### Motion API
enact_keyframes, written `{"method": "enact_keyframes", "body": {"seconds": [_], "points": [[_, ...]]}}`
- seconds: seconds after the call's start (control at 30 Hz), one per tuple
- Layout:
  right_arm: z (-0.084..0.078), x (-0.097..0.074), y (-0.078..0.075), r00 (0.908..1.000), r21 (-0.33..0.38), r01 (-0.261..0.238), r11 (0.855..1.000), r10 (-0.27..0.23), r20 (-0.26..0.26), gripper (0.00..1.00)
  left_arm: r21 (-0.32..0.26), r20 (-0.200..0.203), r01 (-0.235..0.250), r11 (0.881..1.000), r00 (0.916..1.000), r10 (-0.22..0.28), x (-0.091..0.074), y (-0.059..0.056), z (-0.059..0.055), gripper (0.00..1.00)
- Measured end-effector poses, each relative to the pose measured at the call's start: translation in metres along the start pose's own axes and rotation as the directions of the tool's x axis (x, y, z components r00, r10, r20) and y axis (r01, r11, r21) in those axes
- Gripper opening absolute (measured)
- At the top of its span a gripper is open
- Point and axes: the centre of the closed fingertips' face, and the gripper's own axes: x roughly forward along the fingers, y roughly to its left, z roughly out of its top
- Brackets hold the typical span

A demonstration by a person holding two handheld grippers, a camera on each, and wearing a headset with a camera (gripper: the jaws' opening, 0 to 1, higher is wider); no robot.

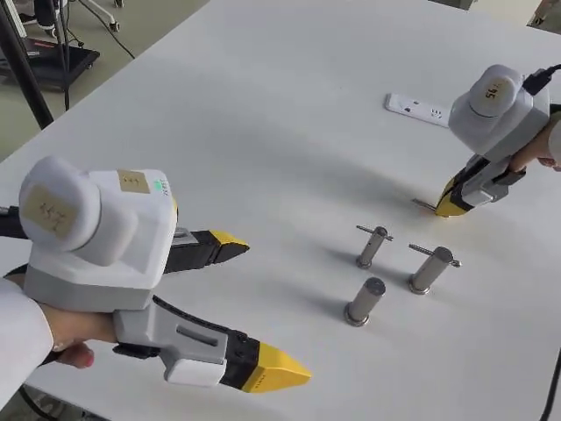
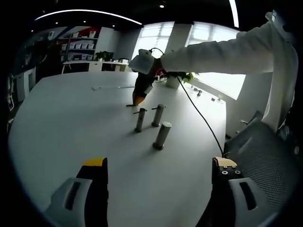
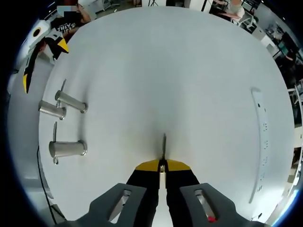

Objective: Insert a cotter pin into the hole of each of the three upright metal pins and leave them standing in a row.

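Steel on white: a loose cotter pin (image 3: 164,142) lies flat on the counter (image 1: 263,114). Its near end is pinched between the pressed-together right tongs (image 3: 162,166), and its long axis runs straight out from their tips. The left tongs (image 1: 263,307) hover spread wide, holding nothing, at the counter's near side.

Three metal pins stand upright in a loose cluster between the two tools. The rear pin (image 1: 372,247) and the right-hand pin (image 1: 431,267) each carry a cotter pin through the top. The bare pin (image 1: 364,301) stands closest to the left tongs, beyond the fitted pair as seen from the right tongs.

The right tongs likely have to carry the loose cotter pin past those two, keep it level and line it up with the bare pin's hole. I cannot tell which way that hole faces. The left tongs are nearer and could steady the bare pin.
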Motion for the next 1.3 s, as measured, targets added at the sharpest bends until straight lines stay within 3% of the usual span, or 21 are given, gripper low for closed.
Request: {"method": "enact_keyframes", "body": {"seconds": [0.17,0.27,0.37,0.63,0.83,1.0,1.17,1.3], "points": [[-0.001,-0.001,0.003,0.9999,-0.026,-0.010,1.000,0.010,0.010,0.00,-0.003,0.001,-0.002,1.000,1.0000,0.002,0.000,0.001,0.000,0.90],[-0.002,-0.001,0.003,0.9991,0.050,-0.028,0.998,0.027,0.033,0.00,-0.007,0.006,-0.009,1.000,0.9999,0.009,0.001,0.003,0.000,0.89],[-0.002,-0.002,0.007,0.9994,0.052,-0.022,0.998,0.021,0.029,0.00,-0.010,0.006,-0.014,1.000,0.9999,0.014,0.001,0.003,0.000,0.89],[-0.002,-0.001,0.008,0.9998,0.006,-0.007,1.000,0.007,0.018,0.00,-0.015,-0.017,-0.008,1.000,0.9998,0.007,0.003,0.002,0.000,0.86],[-0.003,0.000,0.009,0.9998,0.001,0.000,1.000,0.000,0.020,0.00,-0.014,-0.010,-0.008,1.000,0.9999,0.008,0.003,0.001,0.004,0.87],[0.002,-0.007,0.007,0.9954,0.046,0.001,0.999,-0.005,0.095,0.00,-0.010,-0.018,-0.002,1.000,0.9998,0.002,0.004,-0.001,0.005,0.86],[0.002,-0.025,-0.001,0.9891,0.006,0.062,0.998,-0.063,0.133,0.00,-0.005,-0.029,0.002,1.000,0.9996,-0.002,0.006,-0.002,0.007,0.85],[-0.001,-0.038,0.005,0.9837,-0.009,0.093,0.996,-0.091,0.155,0.00,-0.004,-0.024,0.007,1.000,0.9997,-0.007,0.008,-0.002,0.010,0.85]]}}
